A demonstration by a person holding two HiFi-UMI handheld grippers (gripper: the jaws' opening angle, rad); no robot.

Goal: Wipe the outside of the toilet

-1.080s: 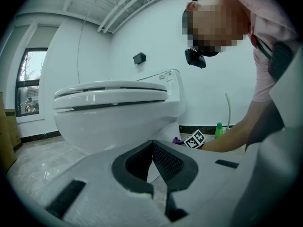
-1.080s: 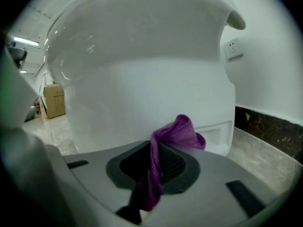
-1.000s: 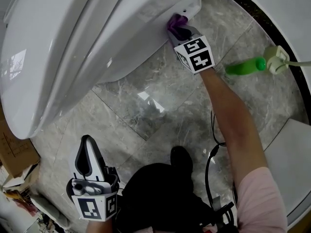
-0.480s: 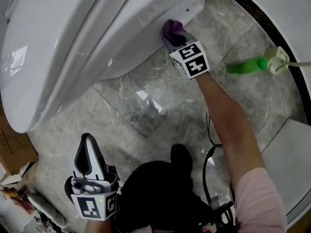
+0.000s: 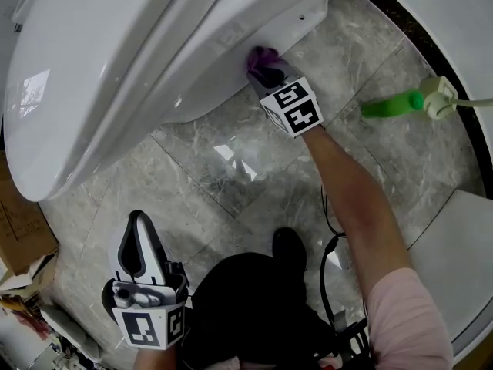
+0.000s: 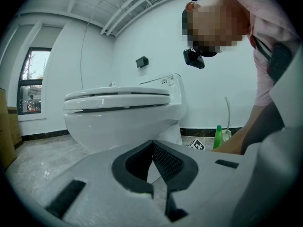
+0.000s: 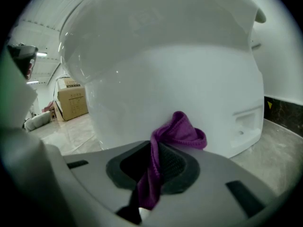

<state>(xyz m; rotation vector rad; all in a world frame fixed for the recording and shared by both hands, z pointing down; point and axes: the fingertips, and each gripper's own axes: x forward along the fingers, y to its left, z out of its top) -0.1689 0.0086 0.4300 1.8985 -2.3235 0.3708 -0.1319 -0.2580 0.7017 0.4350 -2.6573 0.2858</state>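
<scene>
A white toilet [image 5: 131,52] fills the upper left of the head view, its lid down. My right gripper [image 5: 266,72] is shut on a purple cloth [image 5: 264,58] and presses it against the lower side of the bowl. In the right gripper view the purple cloth [image 7: 177,132] bunches against the white toilet wall [image 7: 165,70], with a strip clamped between the jaws. My left gripper [image 5: 137,245] hangs low at the bottom left, away from the toilet, jaws shut on nothing. Its own view shows the toilet [image 6: 120,110] from the side, across the floor.
A green spray bottle [image 5: 393,103] lies on the grey marble floor [image 5: 231,168] right of the toilet, near a white hose fitting [image 5: 439,95]. Cardboard boxes [image 5: 23,237] stand at the left edge. A black cable [image 5: 331,237] trails beside the person's forearm [image 5: 347,191].
My right gripper has slid the purple cloth leftward along the lower side of the toilet bowl. The left gripper has stayed where it was.
</scene>
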